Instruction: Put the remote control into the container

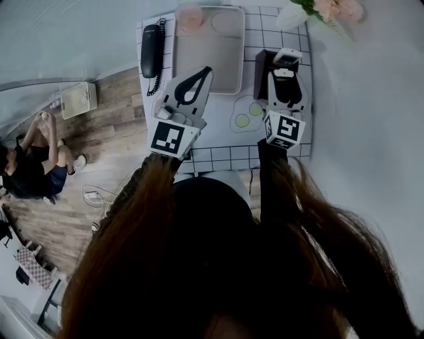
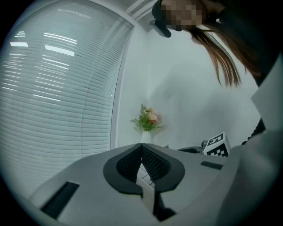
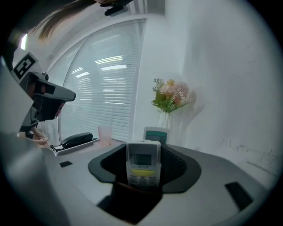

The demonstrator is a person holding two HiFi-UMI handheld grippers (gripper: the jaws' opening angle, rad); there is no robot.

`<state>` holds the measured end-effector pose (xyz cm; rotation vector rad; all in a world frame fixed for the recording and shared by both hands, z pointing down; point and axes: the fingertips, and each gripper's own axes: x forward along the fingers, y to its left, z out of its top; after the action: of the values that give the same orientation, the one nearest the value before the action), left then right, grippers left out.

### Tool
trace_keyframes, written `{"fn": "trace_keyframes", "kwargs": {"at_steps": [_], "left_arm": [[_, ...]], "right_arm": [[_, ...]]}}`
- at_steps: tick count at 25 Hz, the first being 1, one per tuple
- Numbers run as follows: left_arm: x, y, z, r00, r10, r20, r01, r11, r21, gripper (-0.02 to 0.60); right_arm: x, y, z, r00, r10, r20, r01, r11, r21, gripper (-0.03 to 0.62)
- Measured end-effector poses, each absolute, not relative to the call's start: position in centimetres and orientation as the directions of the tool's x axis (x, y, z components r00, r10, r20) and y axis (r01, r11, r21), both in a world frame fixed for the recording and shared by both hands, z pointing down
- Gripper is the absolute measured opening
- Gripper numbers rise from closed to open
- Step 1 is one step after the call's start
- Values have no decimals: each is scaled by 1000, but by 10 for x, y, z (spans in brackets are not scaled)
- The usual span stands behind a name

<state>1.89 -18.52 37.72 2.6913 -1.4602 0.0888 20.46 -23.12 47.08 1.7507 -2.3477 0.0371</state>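
My right gripper (image 3: 142, 167) is shut on a white remote control (image 3: 142, 164) that stands upright between its pads, screen toward the camera. In the head view the right gripper (image 1: 285, 85) holds that remote (image 1: 285, 74) over the dark container (image 1: 262, 69) at the table's right. A second remote (image 3: 155, 133) stands just behind it, and in the head view it (image 1: 288, 56) sits in the container. My left gripper (image 1: 192, 89) hovers above the table's middle, beside the tray; its jaws (image 2: 141, 161) are shut with nothing between them.
A pale tray (image 1: 209, 46), a black telephone (image 1: 152, 49) and a pink cup (image 1: 190, 14) sit at the back left. A vase of flowers (image 1: 324, 10) stands at the far right corner. An egg-patterned mat (image 1: 246, 114) lies under the grippers. A person (image 1: 33, 165) sits on the floor to the left.
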Motion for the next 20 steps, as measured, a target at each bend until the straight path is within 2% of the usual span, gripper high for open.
{"fn": "trace_keyframes", "kwargs": {"at_steps": [4,9,15,16,17,18,20], "left_arm": [[20,-186,378,548,-832,89,-837,-546,45,9],[21,-187,376,548,-832,83,-836,-546,49,9],[21,-186,370,552,-831,68,-834,-551,40,9],[21,-186,369,553,-831,64,-833,-551,39,9],[21,-185,368,553,-831,60,-833,-552,38,9],[21,-184,366,554,-830,56,-832,-553,38,9],[20,-183,363,557,-829,47,-830,-556,37,8]], "right_arm": [[212,-228,488,-234,-937,260,-953,274,127,249],[212,-226,490,-248,-931,266,-950,288,123,249],[208,-228,455,-284,-946,157,-948,302,105,247],[208,-228,448,-284,-949,139,-947,300,115,209],[208,-228,440,-281,-952,122,-947,295,124,124],[209,-227,434,-276,-955,105,-949,288,128,73],[211,-225,424,-267,-961,73,-955,274,117,29]]}}
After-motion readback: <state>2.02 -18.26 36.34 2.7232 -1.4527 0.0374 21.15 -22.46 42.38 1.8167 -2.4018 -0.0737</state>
